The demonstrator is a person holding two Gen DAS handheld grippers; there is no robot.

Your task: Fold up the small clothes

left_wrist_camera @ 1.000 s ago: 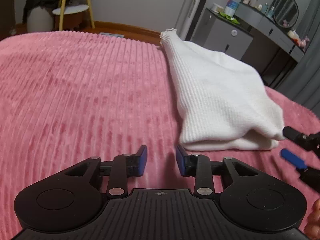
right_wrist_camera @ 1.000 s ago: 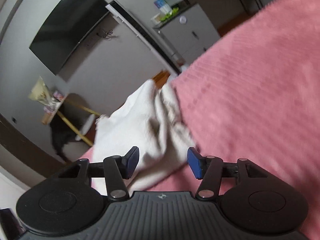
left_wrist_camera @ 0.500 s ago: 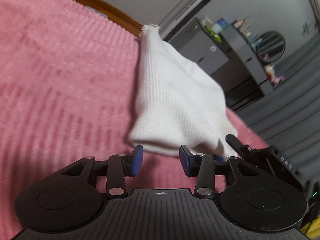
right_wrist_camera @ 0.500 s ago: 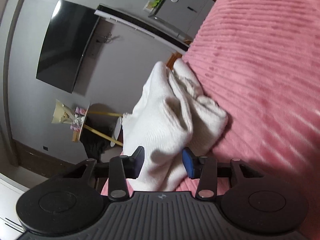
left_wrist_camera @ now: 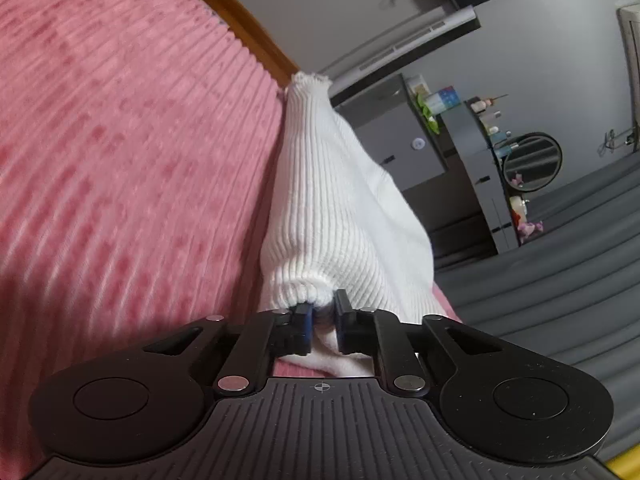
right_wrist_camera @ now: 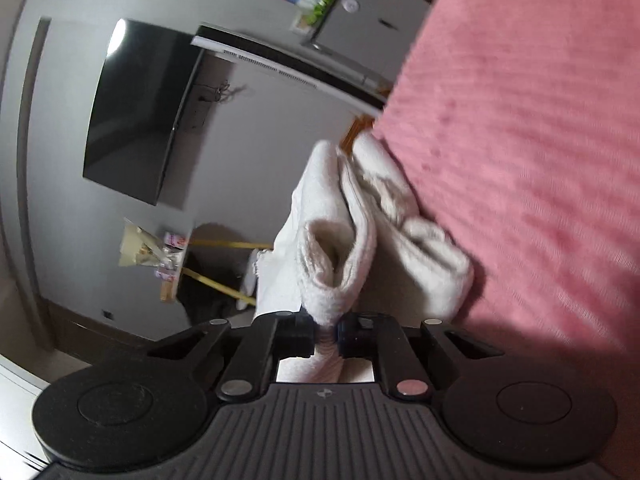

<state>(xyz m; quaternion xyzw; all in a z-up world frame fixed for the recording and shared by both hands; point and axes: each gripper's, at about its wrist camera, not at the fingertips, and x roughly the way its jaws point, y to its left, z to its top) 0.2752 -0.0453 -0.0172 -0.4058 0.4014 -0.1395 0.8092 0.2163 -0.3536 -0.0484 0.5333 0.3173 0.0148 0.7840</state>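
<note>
Left gripper (left_wrist_camera: 322,322), low centre of its frame, pinching the near edge of the white knit garment (left_wrist_camera: 320,208) – jaws just closed onto the fabric. Garment running from the pads up toward upper centre, lying on the pink ribbed blanket (left_wrist_camera: 120,140) that fills the left.

Right gripper (right_wrist_camera: 326,332), low centre, likewise clamped on a bunched fold of the same garment (right_wrist_camera: 340,248) – just closed; blanket (right_wrist_camera: 520,140) at right.
</note>
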